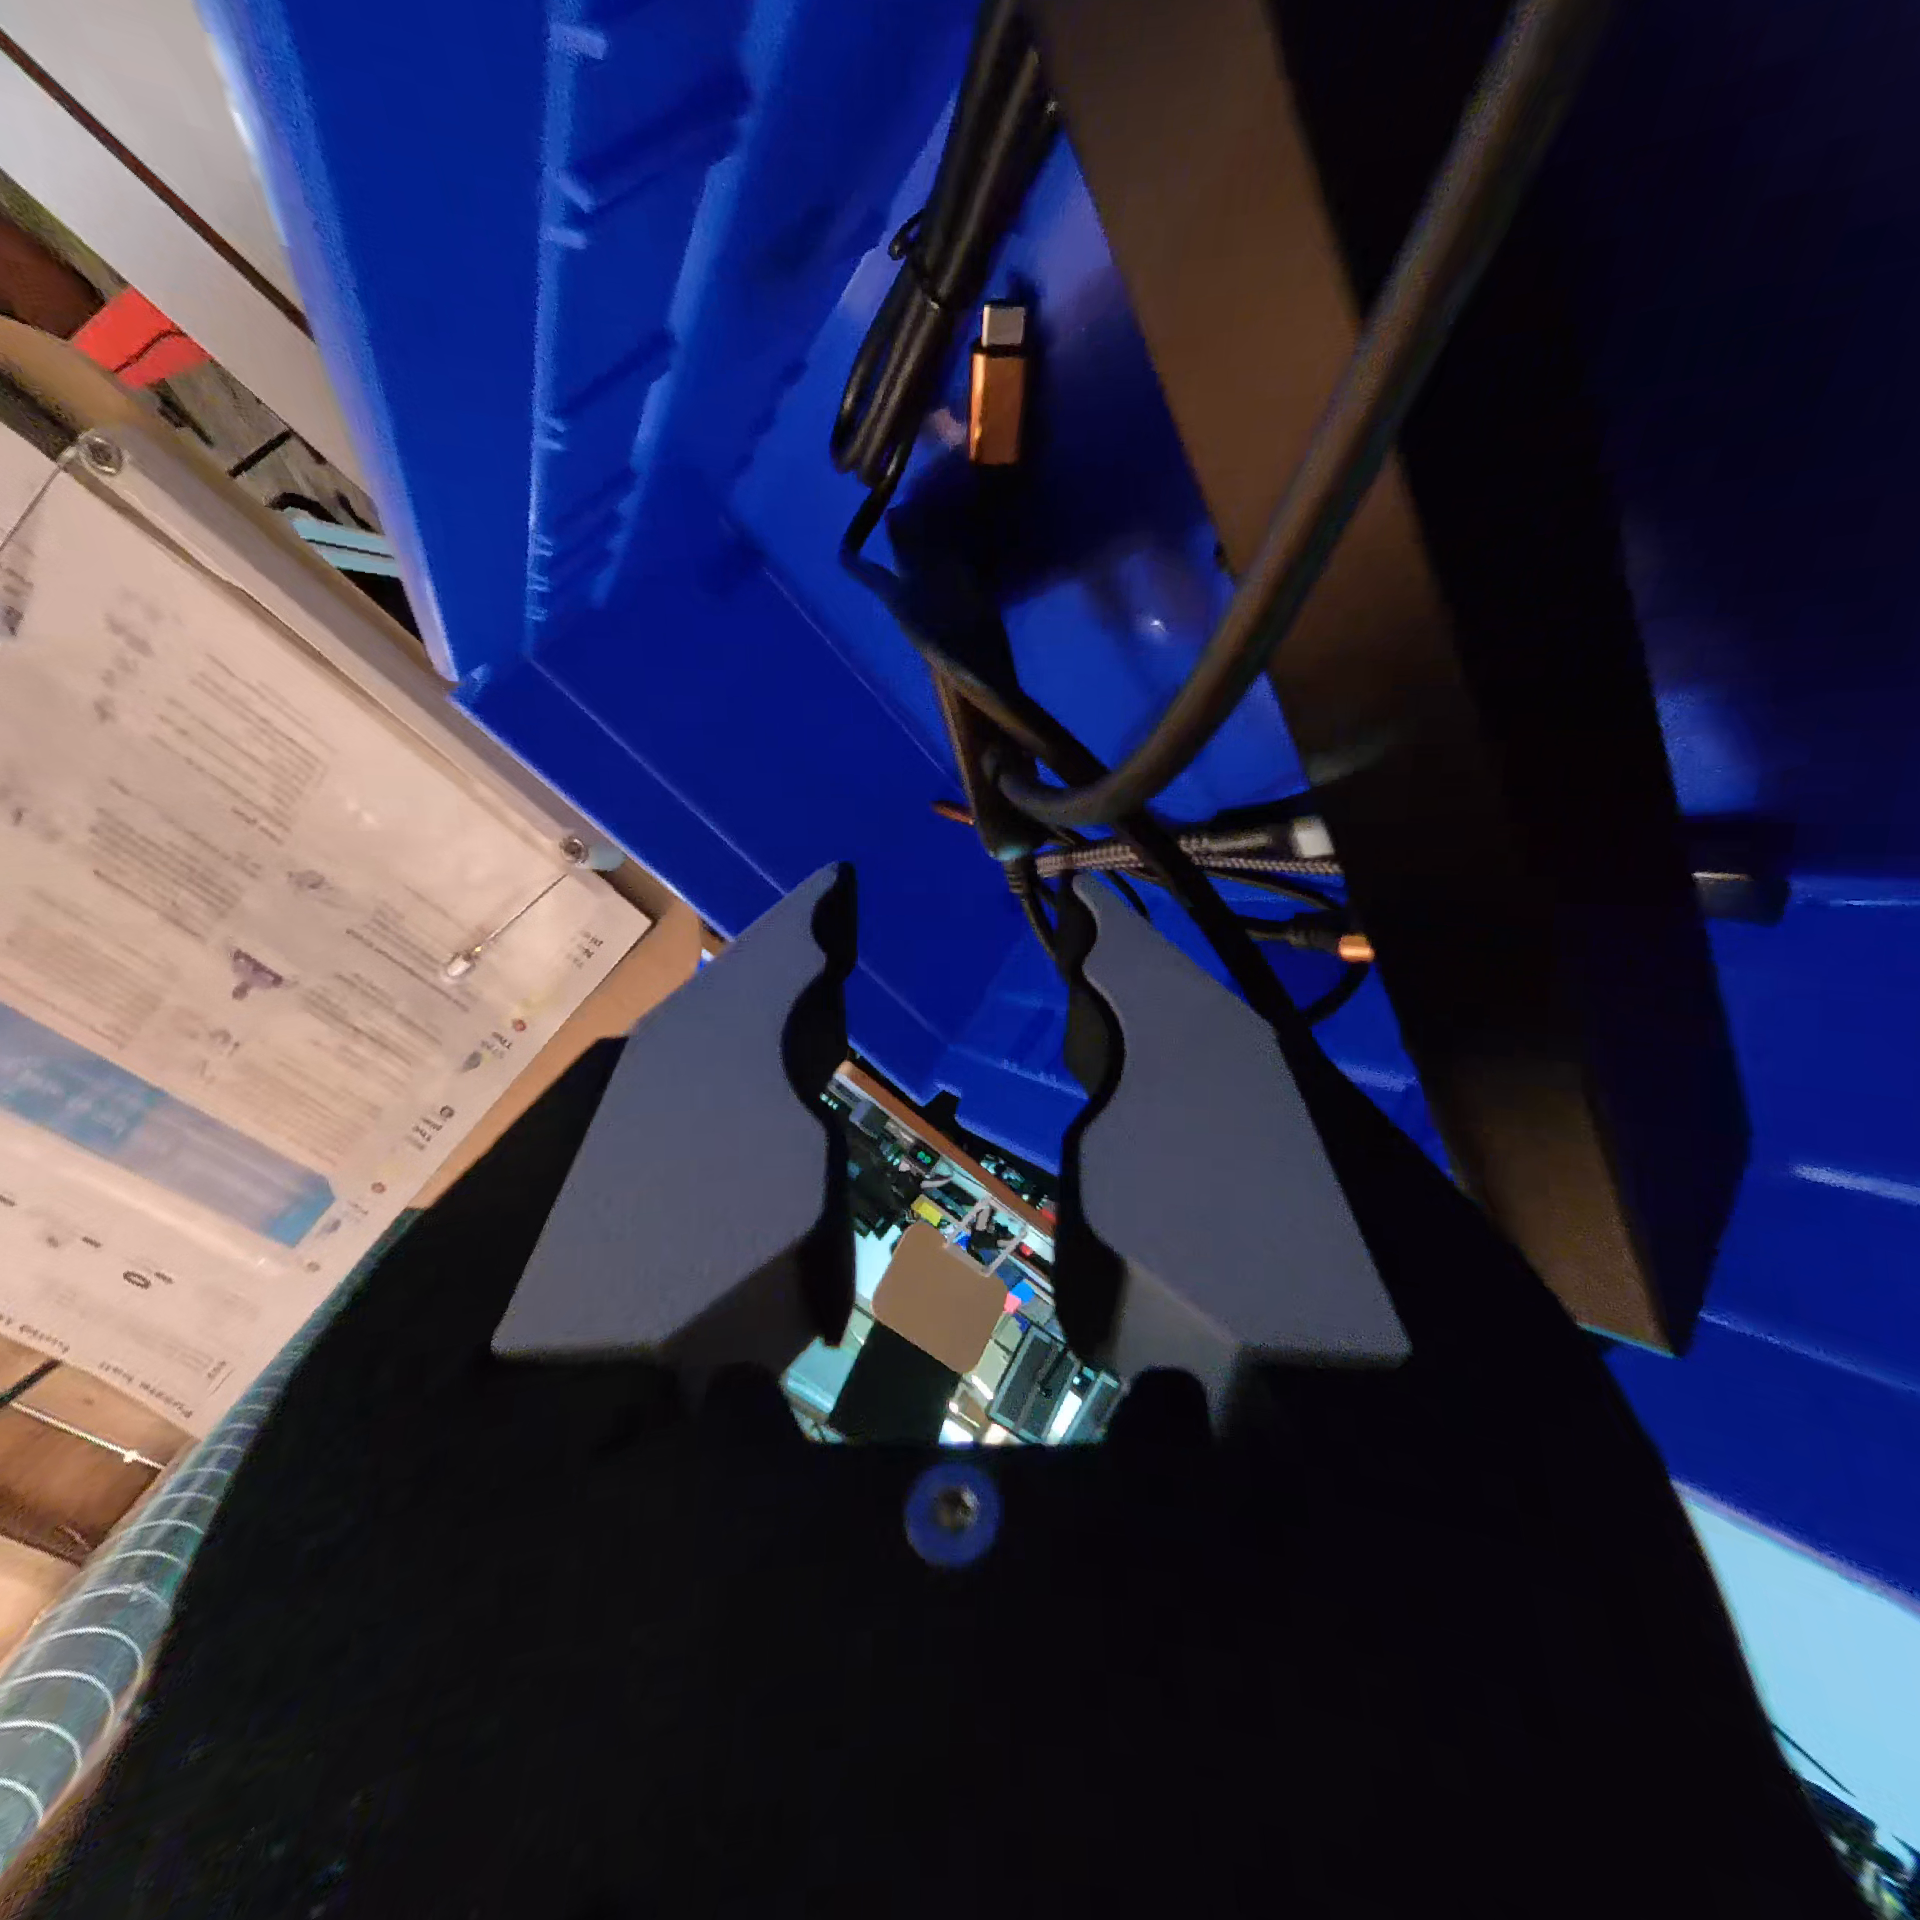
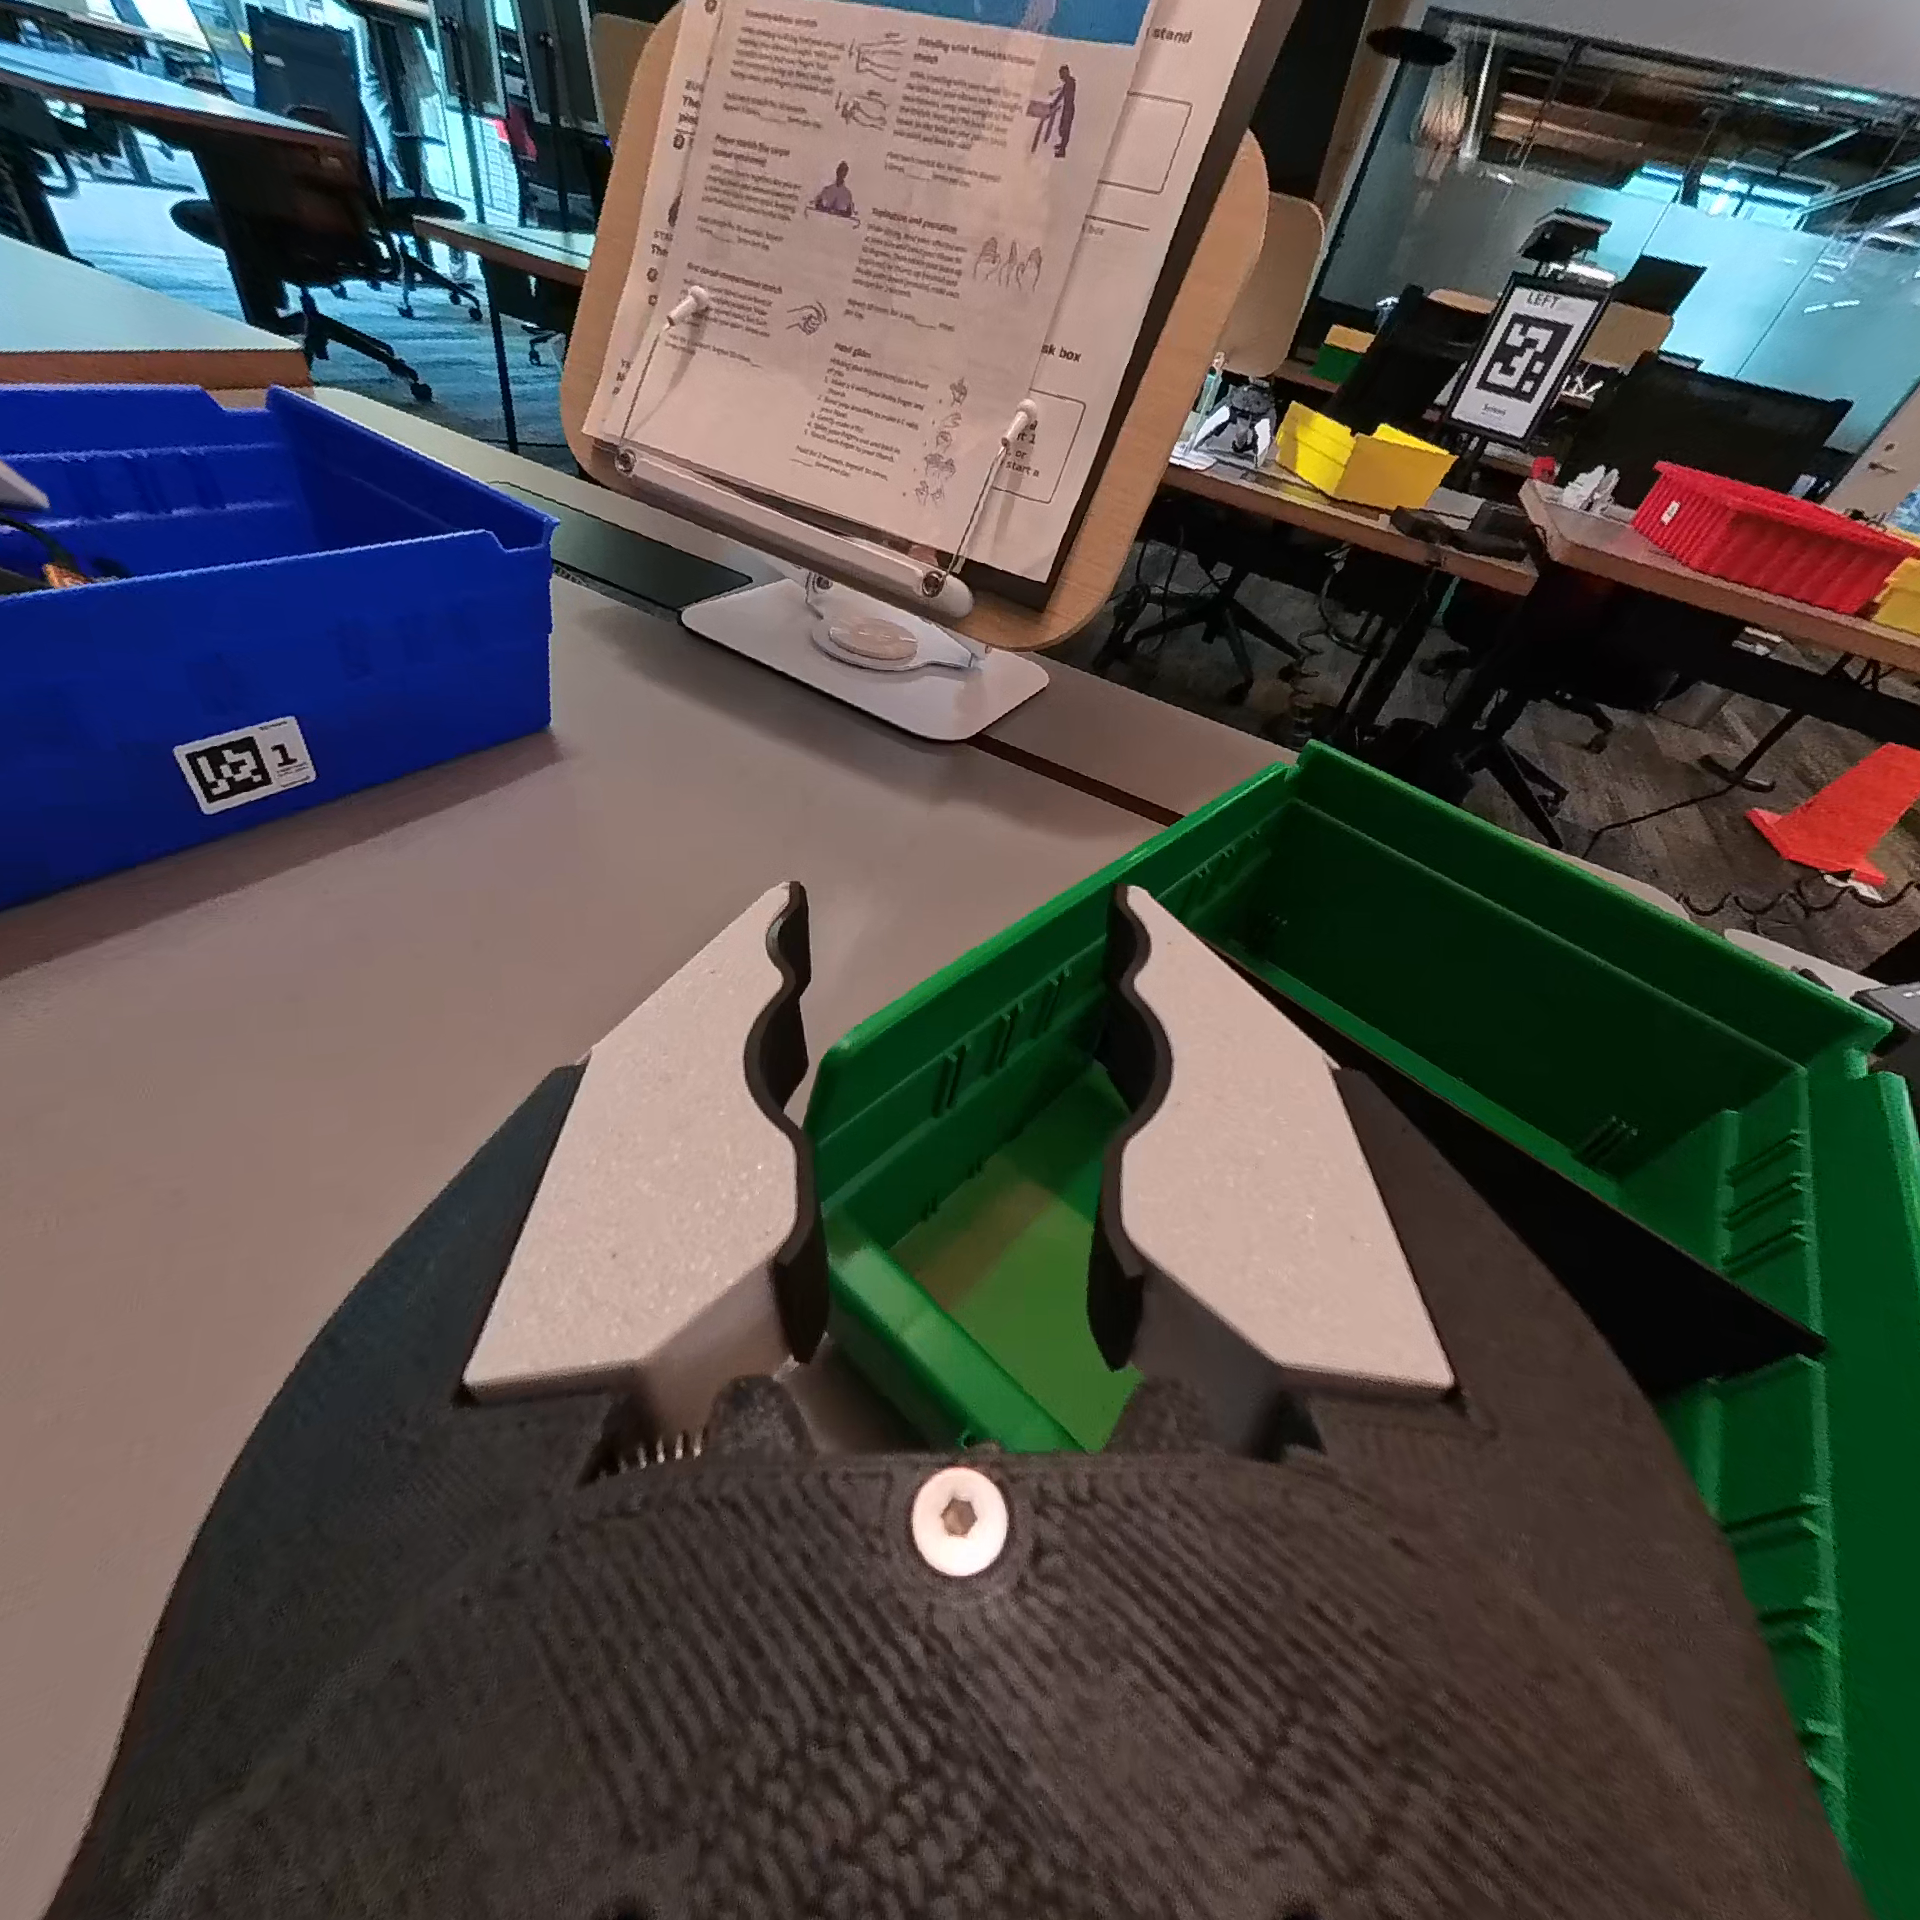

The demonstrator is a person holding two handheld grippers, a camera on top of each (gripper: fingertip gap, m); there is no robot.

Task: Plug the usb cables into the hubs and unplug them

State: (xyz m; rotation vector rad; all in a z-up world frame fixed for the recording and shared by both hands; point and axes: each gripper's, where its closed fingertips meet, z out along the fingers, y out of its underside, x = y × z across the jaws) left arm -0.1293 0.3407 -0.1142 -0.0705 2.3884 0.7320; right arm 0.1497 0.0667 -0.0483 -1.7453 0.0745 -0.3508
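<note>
In the left wrist view my left gripper point(image 1: 961, 904) is open and empty, reaching into the blue bin point(image 1: 675, 364). Just beyond its fingertips lies a tangle of cables: a black cable loop point(image 1: 1351, 436), a braided cable point(image 1: 1174, 857) and a copper-coloured plug point(image 1: 1351, 948). Another copper-coloured connector point(image 1: 1000, 395) lies farther in. A long dark hub point(image 1: 1455, 727) runs along the right. My right gripper point(image 2: 961, 914) is open and empty, held above the near left corner of an empty green bin point(image 2: 1455, 987). The blue bin point(image 2: 312, 623) stands to its left.
A document stand point(image 2: 883, 312) with printed sheets stands at the back of the grey table point(image 2: 468, 987), and it also shows in the left wrist view point(image 1: 208, 883). Behind are other desks with yellow bins point(image 2: 1361, 457) and red bins point(image 2: 1766, 540), chairs and an orange cone point(image 2: 1849, 810).
</note>
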